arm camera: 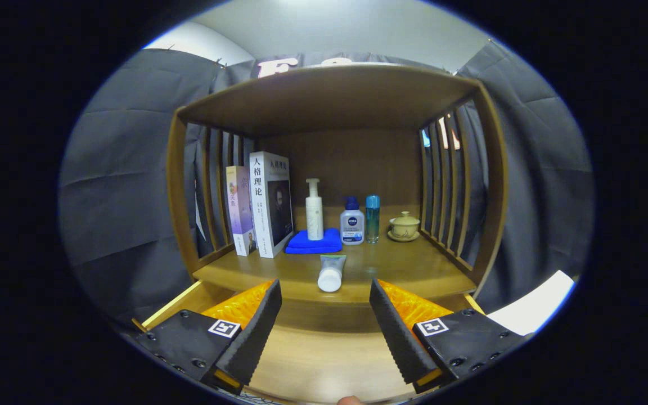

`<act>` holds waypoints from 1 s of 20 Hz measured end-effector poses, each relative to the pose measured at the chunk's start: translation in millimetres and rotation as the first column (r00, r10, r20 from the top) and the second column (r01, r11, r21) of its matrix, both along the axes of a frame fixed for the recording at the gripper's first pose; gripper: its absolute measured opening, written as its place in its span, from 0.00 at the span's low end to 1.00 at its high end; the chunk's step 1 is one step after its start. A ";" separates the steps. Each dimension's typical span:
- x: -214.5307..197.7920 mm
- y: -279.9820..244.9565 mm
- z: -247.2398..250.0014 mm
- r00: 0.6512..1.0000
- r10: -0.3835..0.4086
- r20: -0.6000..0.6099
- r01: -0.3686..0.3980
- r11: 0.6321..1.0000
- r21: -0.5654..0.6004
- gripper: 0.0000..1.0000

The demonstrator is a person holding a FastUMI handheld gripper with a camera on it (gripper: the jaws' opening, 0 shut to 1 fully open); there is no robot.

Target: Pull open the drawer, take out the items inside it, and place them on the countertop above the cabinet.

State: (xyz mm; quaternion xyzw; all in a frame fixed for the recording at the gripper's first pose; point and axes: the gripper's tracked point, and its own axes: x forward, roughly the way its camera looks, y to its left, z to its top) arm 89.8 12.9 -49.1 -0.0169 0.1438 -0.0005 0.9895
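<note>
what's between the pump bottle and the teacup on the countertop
In the gripper view, two bottles stand between the pump bottle and the teacup: a blue-capped white bottle and a slim teal one.

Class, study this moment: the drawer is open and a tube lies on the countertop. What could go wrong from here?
1. The tube lies on its side close to the countertop's front edge, cap toward the open gripper; a nudge might roll it off into the drawer.
2. The pump bottle stands on a folded blue cloth, a soft base, so a bump could tip it.
3. The lidded cup looks breakable.
</note>
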 end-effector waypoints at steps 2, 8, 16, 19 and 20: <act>-21.8 4.1 2.1 0.999 0.006 0.038 -0.005 1.000 -0.020 0.98; -79.5 16.0 -6.3 0.992 0.029 0.119 -0.026 0.999 -0.029 0.98; -130.7 41.6 -48.2 0.985 0.107 0.138 -0.097 0.992 -0.081 0.98; -143.7 49.1 -75.0 0.987 0.125 0.103 -0.115 0.989 -0.098 1.00; -147.6 50.4 -85.6 0.989 0.123 0.081 -0.115 0.988 -0.101 1.00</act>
